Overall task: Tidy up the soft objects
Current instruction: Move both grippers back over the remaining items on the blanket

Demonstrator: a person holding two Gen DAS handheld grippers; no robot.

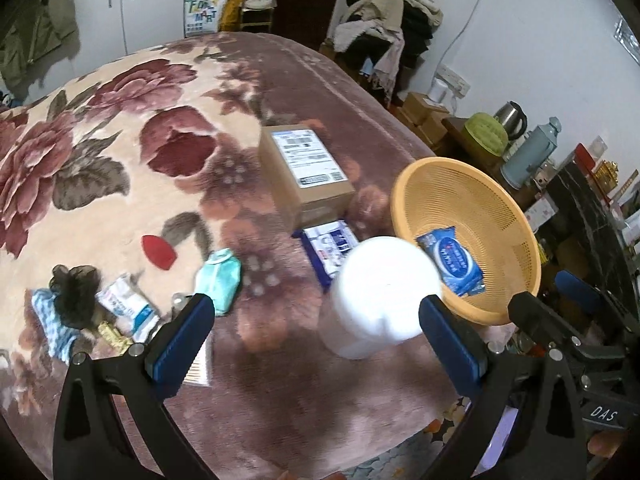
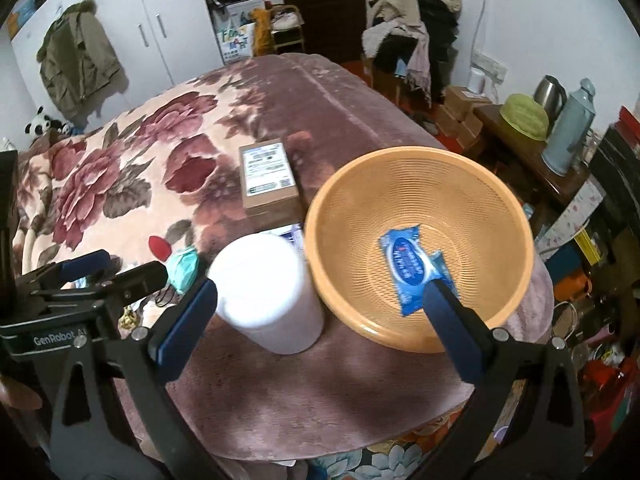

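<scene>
Both grippers gape empty — white roll [image 1: 380, 296] stands upright on the blanket [image 1: 120, 128], dead ahead between left gripper [image 1: 316, 344] fingers, basket [image 2: 420, 248] just right; right gripper [image 2: 320, 324] offset.

Both wrist cameras look down close over the bed's near end, side by side; both see the orange basket [image 1: 500, 216] [image 2: 360, 184] and white roll [image 1: 380, 292] [image 2: 264, 288].
</scene>
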